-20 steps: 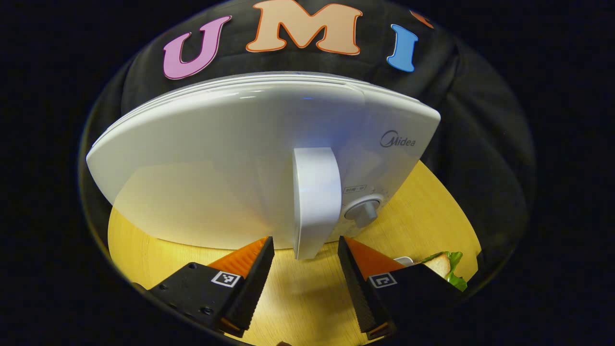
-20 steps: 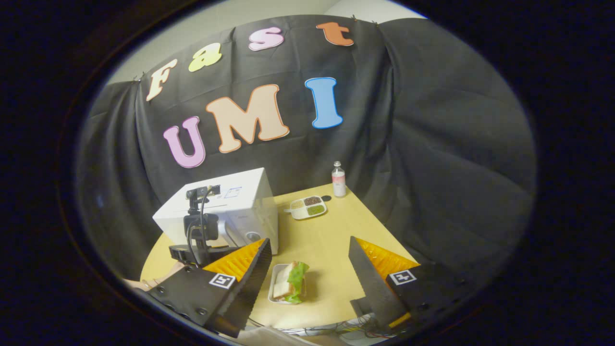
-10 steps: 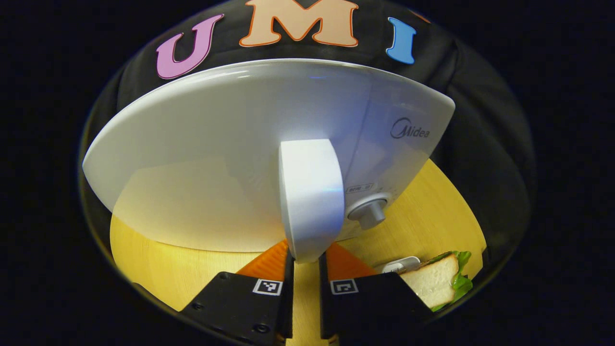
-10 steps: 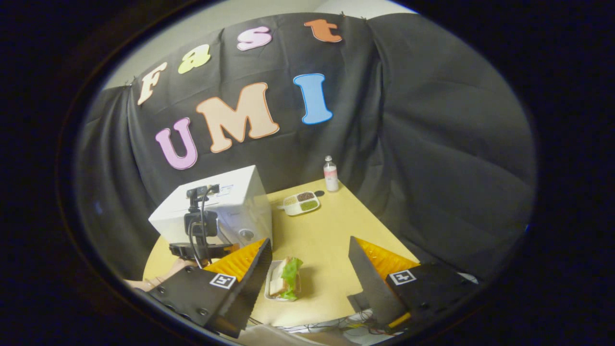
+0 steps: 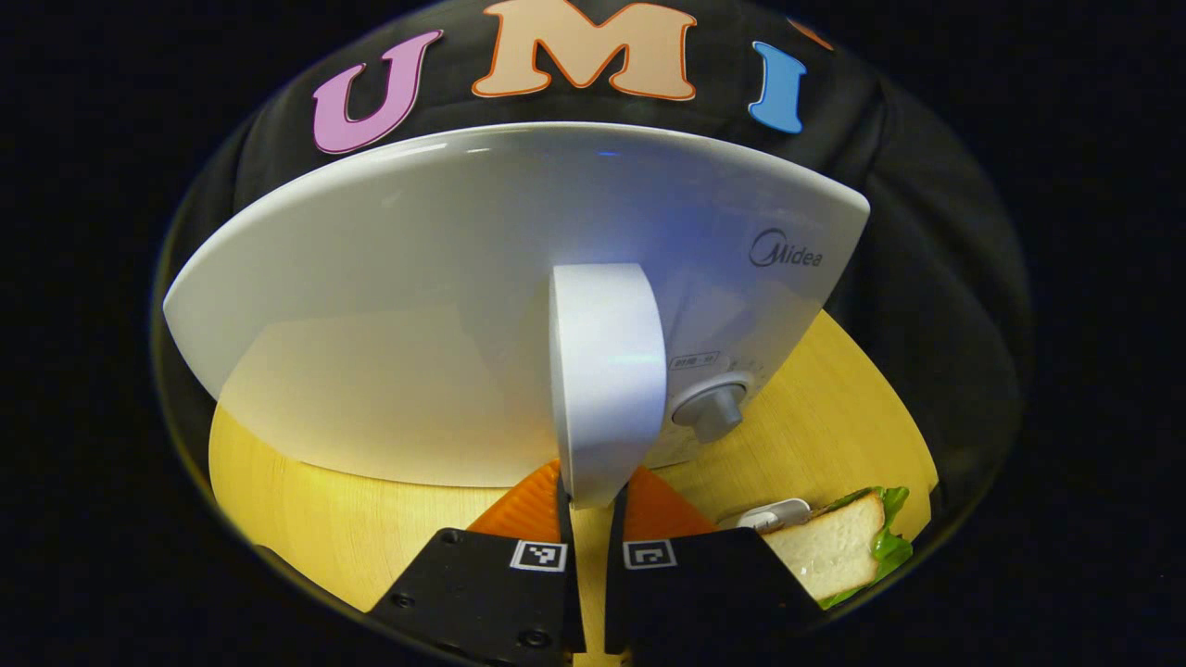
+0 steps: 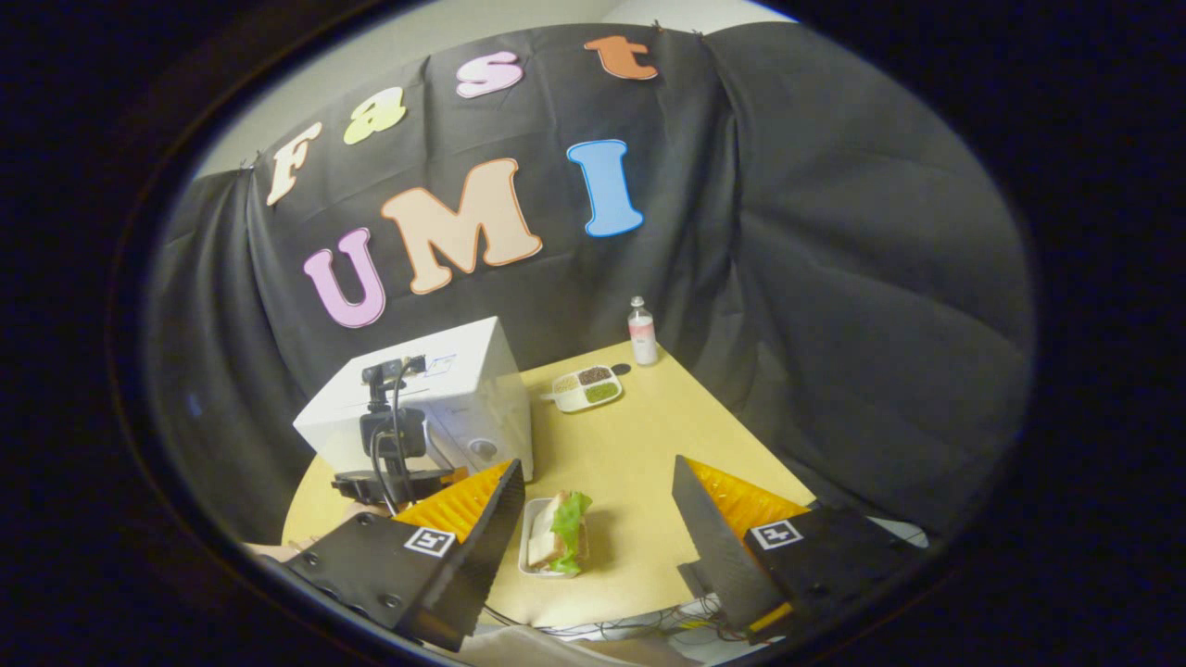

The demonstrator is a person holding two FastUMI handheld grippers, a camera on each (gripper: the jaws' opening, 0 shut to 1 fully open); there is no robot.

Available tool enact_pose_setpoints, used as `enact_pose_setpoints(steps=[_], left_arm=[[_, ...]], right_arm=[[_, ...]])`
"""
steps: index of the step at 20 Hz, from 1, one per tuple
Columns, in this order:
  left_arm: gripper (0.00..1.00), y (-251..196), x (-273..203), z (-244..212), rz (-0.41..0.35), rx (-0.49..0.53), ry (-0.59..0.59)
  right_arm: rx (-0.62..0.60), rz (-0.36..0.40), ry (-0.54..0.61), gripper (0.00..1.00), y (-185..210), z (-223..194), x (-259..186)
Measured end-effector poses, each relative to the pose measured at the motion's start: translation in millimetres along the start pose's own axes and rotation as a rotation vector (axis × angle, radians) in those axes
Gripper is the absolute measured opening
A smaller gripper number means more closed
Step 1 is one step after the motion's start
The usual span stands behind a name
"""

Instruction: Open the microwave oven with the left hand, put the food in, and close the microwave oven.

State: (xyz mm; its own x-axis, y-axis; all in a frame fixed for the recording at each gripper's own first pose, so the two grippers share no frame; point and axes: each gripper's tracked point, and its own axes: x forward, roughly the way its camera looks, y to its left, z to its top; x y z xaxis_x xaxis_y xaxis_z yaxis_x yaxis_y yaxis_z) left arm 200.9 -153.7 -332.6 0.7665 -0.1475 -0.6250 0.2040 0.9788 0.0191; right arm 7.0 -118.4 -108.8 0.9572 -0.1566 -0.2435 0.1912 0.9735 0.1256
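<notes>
Gripping the door handle (image 5: 607, 380) of the microwave (image 5: 445, 306): left gripper (image 5: 590, 505) jaws nearly closed, pinching the handle's lower end dead ahead. Handle's long axis runs upright, so the pull should come back toward the hand. Door appears closed. Right gripper (image 6: 593, 519) jaws wide apart, empty, hovering above the sandwich (image 6: 559, 535) in its tray on the table (image 6: 639, 445), just right of the microwave.

The brand name "Midea" stands on the microwave oven (image 5: 519, 306) front, above its knob (image 5: 709, 409); other small labels are unreadable
</notes>
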Motion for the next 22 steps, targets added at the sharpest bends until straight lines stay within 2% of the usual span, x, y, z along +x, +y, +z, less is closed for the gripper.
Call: enact_pose_setpoints(steps=[7, 9, 13, 16, 19, 20, 22], left_arm=[[0.06, 1.5, -1.3, 0.7, 0.032, -0.069, -0.037], [0.06, 0.8, -19.2, -16.6, 0.046, -0.109, -0.017], [0.06, 5.6, -56.2, -47.8, 0.029, -0.051, -0.042], [0.13, 10.6, -73.1, -62.1, 0.022, -0.024, -0.039], [0.18, 15.7, -87.9, -74.5, 0.041, -0.054, -0.024], [0.20, 17.8, -93.2, -80.0, 0.046, -0.071, -0.017], [0.23, 23.2, -103.7, -88.7, 0.051, -0.099, -0.006]], right_arm=[[0.018, 0.015, 0.034, 0.99, 1.2, -10.2, -2.4], [0.017, 0.010, 0.036, 0.99, -0.4, -10.1, -3.2], [0.001, 0.031, 0.058, 0.99, 5.8, -15.2, 4.3], [-0.049, 0.087, 0.090, 0.99, 21.7, -22.8, 10.6], [-0.075, 0.141, 0.115, 0.99, 39.1, -28.3, 17.3], [-0.079, 0.153, 0.124, 0.92, 43.3, -30.9, 17.7], [-0.086, 0.169, 0.146, 0.92, 47.4, -38.4, 22.3]])
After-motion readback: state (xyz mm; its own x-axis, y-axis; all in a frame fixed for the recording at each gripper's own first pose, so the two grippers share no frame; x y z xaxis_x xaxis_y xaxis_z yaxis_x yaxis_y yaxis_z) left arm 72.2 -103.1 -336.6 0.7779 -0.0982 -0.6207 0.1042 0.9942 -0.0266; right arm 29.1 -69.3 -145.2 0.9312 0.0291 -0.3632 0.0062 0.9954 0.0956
